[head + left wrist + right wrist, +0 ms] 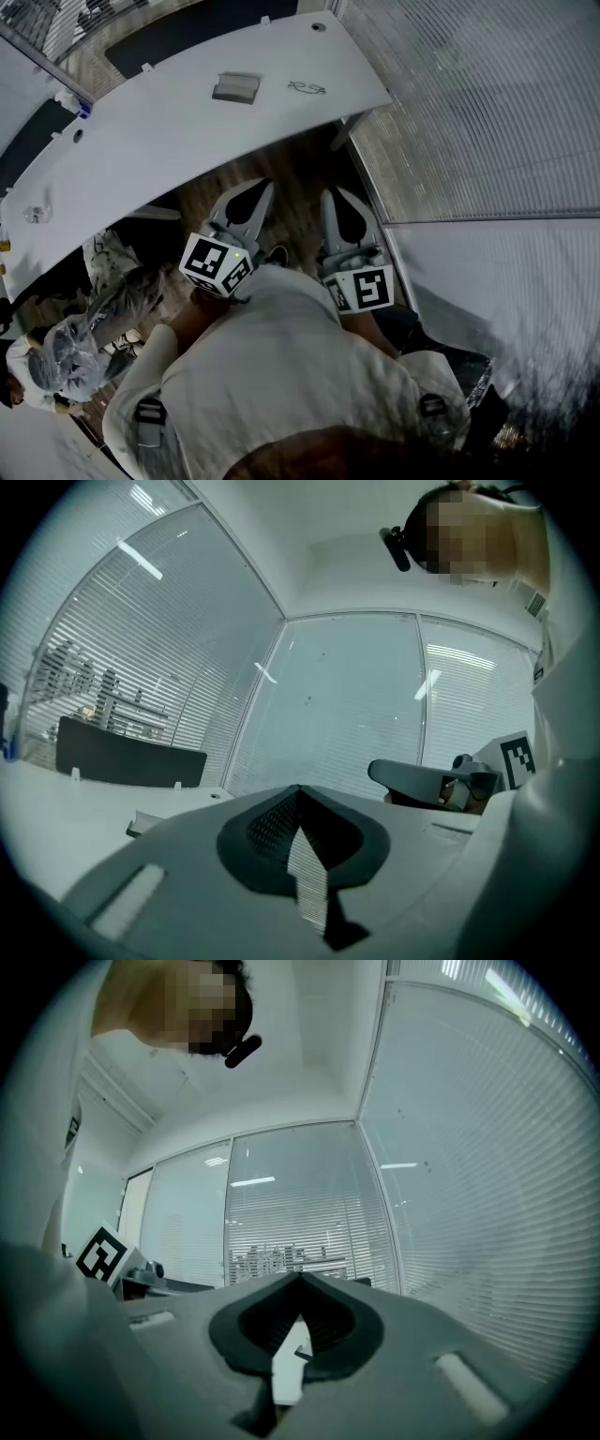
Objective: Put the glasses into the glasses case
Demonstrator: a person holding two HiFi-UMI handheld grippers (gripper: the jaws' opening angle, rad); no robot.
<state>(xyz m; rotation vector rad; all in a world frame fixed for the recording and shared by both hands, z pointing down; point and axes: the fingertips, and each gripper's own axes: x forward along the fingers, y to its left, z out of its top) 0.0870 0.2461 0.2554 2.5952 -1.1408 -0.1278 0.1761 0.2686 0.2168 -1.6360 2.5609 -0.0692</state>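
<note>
Glasses (307, 87): small dark frame flat on white table (169, 141), far side, near grey glasses case (235, 87) but not touching it; not inside. Whether the case lid is open is too small to tell.

Left gripper (253, 202), right gripper (345, 211): both held close to body, below near table edge, well apart from glasses. Jaws of each pressed together, nothing between.

Step, as judged: approach, no grasp yet. Next move calls for raising grippers over table, spreading jaws, and closing one gripper lightly on the frame.

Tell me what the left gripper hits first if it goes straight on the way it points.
Likely the glass wall with blinds: the left gripper aims at it, nothing visible between. The white table sits lower, to the left; whether the gripper clears its edge is unclear.
</note>
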